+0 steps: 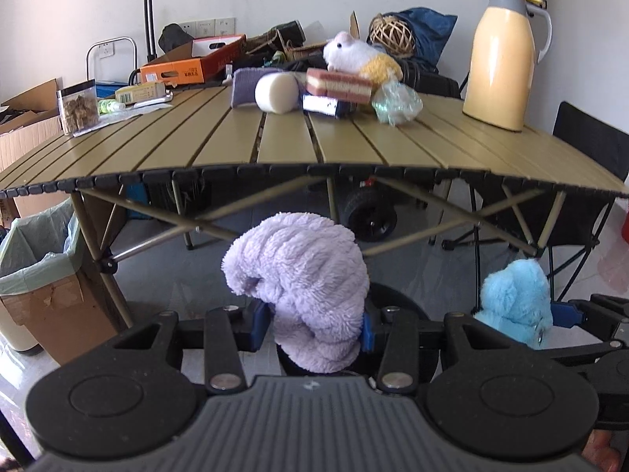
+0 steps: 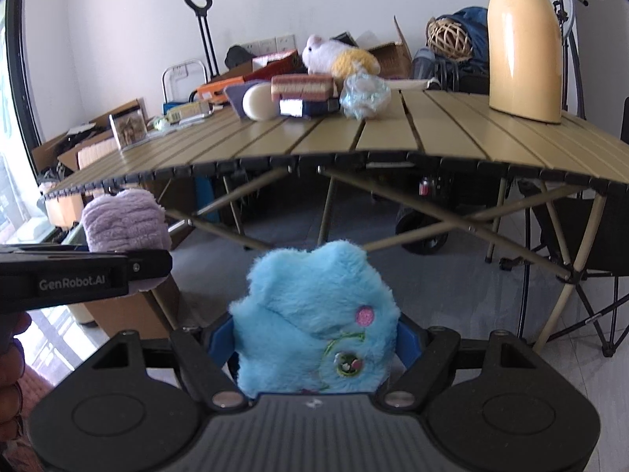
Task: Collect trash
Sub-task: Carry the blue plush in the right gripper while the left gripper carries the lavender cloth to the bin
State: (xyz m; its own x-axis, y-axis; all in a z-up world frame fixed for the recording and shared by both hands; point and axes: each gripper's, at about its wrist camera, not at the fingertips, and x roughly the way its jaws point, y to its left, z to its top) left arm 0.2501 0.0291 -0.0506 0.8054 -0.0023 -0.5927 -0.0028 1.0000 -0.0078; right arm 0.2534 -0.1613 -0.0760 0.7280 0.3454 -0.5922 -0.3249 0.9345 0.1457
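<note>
While both grippers sit below the near edge of the table (image 1: 354, 145), each carries a plush item. Left gripper (image 1: 312, 326): blue pads pressed narrowly into a lilac fleece bundle (image 1: 302, 271), which bulges up above the fingers. Right gripper (image 2: 316, 338): jaws set wider, clamped on a fluffy sky-blue plush (image 2: 314, 314) with a pink spot and a small embroidered patch on its face. From the left wrist view the blue plush shows low at right; from the right wrist view the lilac bundle shows at left, above the side of the left gripper.

Surface: folding camp table, olive-tan slats running front to back, black end caps along the near edge, crossed tan legs beneath. On the far half, clustered: a white-and-yellow plush animal (image 1: 357, 59) lying on a pink-and-cream striped sponge block (image 1: 338, 84), that block on a dark blue box (image 1: 326, 106); a cream foam cylinder (image 1: 275, 92) just left of them, against a purple cloth (image 1: 243, 86); a crumpled clear-greenish plastic wrapper (image 1: 397, 102) just right. Tall cream thermos jug (image 1: 503, 59) with grey collar stands upright at the right end, well apart from the cluster. Left end: clear container of brown pieces (image 1: 78, 106), a small carton, a flat paper.

Room: white wall with sockets, grey tile floor. Cardboard box lined with a pale green bag (image 1: 35, 251) stands on the floor at the table's left leg. Behind the table, an orange box, a woven rattan ball (image 1: 393, 35), dark blue bag, trolley handle. Black folding chair (image 1: 582, 149) at right.
</note>
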